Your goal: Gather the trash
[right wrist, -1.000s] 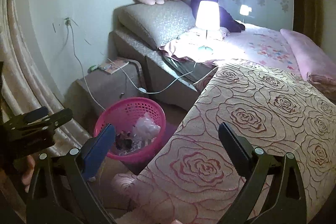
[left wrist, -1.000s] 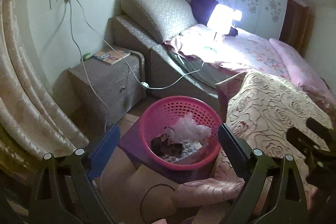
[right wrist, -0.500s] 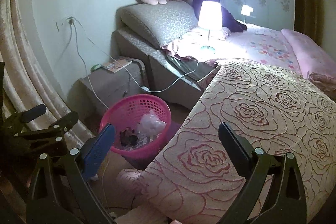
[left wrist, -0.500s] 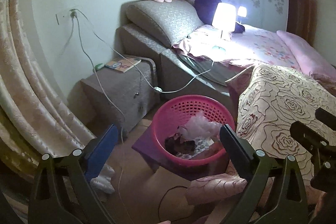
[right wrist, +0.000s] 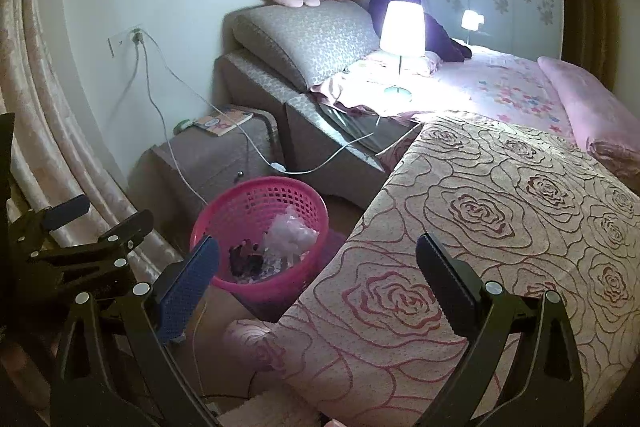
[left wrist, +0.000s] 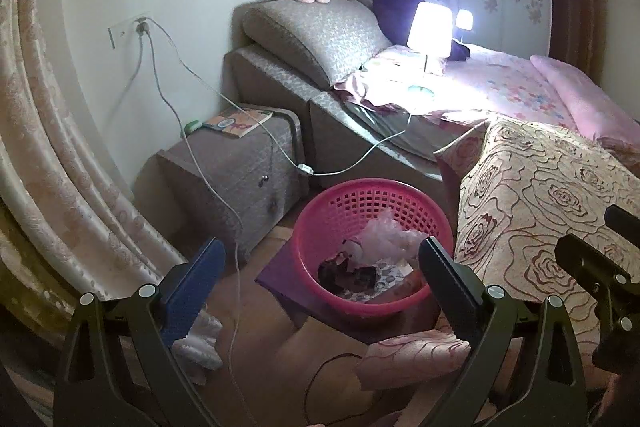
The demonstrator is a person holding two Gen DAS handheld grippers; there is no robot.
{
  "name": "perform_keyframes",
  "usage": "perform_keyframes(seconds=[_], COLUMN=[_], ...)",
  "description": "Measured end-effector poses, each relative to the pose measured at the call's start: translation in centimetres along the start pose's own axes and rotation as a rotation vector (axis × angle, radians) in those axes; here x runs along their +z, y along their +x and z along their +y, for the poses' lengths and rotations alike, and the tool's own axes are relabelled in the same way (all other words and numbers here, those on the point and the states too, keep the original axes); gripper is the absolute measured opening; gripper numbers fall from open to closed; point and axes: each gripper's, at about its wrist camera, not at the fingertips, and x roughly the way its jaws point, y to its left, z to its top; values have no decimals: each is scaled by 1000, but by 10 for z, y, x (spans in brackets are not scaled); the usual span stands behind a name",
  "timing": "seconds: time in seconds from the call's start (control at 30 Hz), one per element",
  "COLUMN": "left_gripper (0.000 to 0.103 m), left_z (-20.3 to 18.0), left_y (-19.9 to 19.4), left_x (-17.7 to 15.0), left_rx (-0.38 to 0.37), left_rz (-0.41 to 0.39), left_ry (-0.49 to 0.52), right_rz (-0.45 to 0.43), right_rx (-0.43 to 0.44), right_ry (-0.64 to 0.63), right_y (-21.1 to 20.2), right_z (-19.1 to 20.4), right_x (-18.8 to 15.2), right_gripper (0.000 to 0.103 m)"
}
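Note:
A pink mesh basket (left wrist: 320,211) stands on the floor beside the bed, holding crumpled plastic (left wrist: 384,237) and dark scraps (left wrist: 344,273). It also shows in the right wrist view (right wrist: 224,223). My left gripper (left wrist: 320,279) is open and empty, just in front of the basket. My right gripper (right wrist: 316,283) is open and empty, over the bed's rose-patterned cover (right wrist: 500,227). White crumpled paper (left wrist: 200,343) lies on the floor by my left finger.
A grey nightstand (left wrist: 232,171) with a book stands left of the basket. Cables (left wrist: 168,107) hang from a wall socket. A lit lamp (left wrist: 428,31) stands on the bed. A curtain (left wrist: 52,167) hangs at the left. A purple mat (left wrist: 276,271) lies under the basket.
Both grippers have drawn back and to the left from the basket, so more floor, curtain and the white paper show. Both stayed open.

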Motion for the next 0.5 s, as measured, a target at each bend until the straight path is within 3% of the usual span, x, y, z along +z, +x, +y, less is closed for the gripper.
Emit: perform_keyframes(seconds=[0.5], left_gripper=[94], left_z=[2], left_y=[7], left_x=[-2], left_rx=[1], left_rz=[29], left_ry=[4], right_rz=[15], right_rx=[1], right_ry=[-9], right_y=[4], right_z=[4], right_x=[-2], right_gripper=[95])
